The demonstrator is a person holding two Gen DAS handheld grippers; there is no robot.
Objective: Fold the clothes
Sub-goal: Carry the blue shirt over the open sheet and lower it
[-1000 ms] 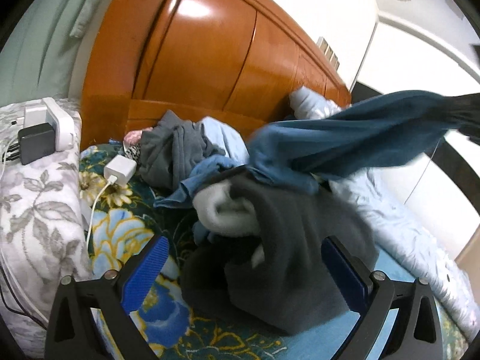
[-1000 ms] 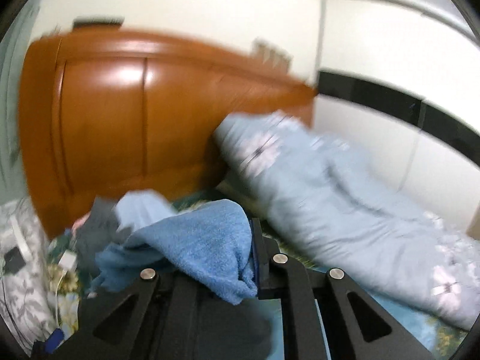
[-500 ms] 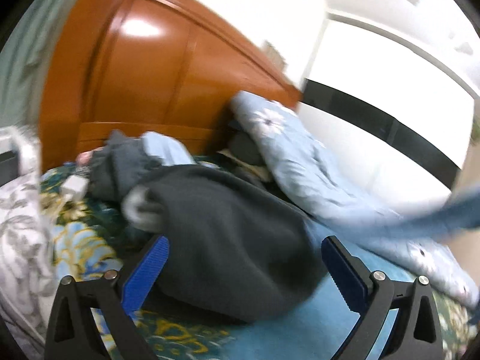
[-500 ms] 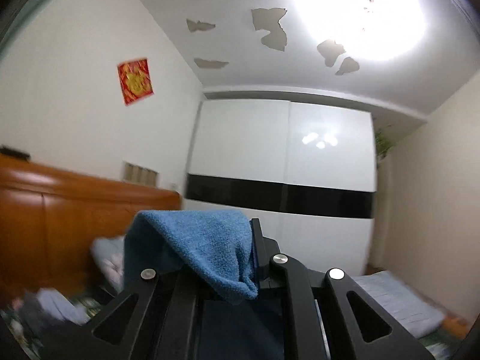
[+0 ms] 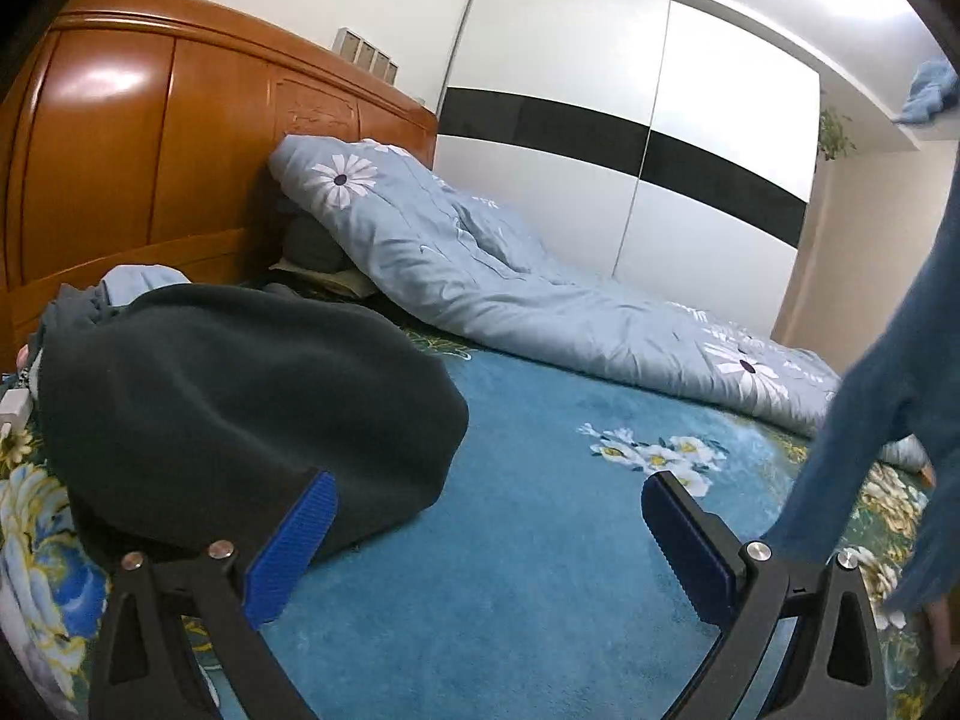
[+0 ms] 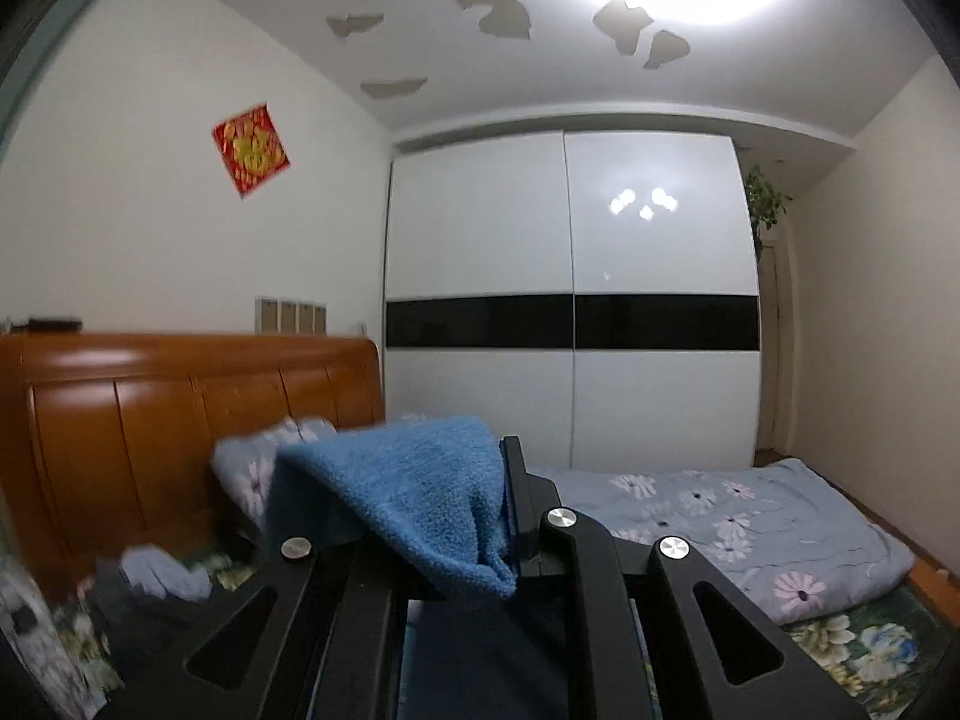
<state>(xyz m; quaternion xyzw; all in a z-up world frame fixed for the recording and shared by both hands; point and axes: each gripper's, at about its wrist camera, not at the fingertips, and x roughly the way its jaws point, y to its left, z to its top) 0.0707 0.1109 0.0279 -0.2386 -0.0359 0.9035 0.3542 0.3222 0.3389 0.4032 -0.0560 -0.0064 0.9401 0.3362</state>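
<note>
My right gripper (image 6: 501, 516) is shut on a blue fleece garment (image 6: 420, 492), held high and about level. The fabric bunches over the jaws and drops below them. In the left wrist view the same blue garment (image 5: 870, 420) hangs down the right edge to the bed. My left gripper (image 5: 486, 534) stands open low over the blue floral bedspread (image 5: 540, 540), nothing between its blue pads (image 5: 294, 546). A dark grey fleece garment (image 5: 240, 408) lies heaped just left of it, touching the left pad. More crumpled clothes (image 5: 120, 285) lie behind the heap.
A light blue flowered quilt (image 5: 492, 294) lies bunched along the bed's far side. A wooden headboard (image 5: 150, 150) rises at the left. White sliding wardrobe doors (image 6: 570, 312) with a black band close the room's end. A white charger (image 5: 13, 411) sits at the left edge.
The right gripper rose and swung right with the blue garment, pulling it off the pile. The left gripper swung right, from over the clothes heap to over bare bedspread.
</note>
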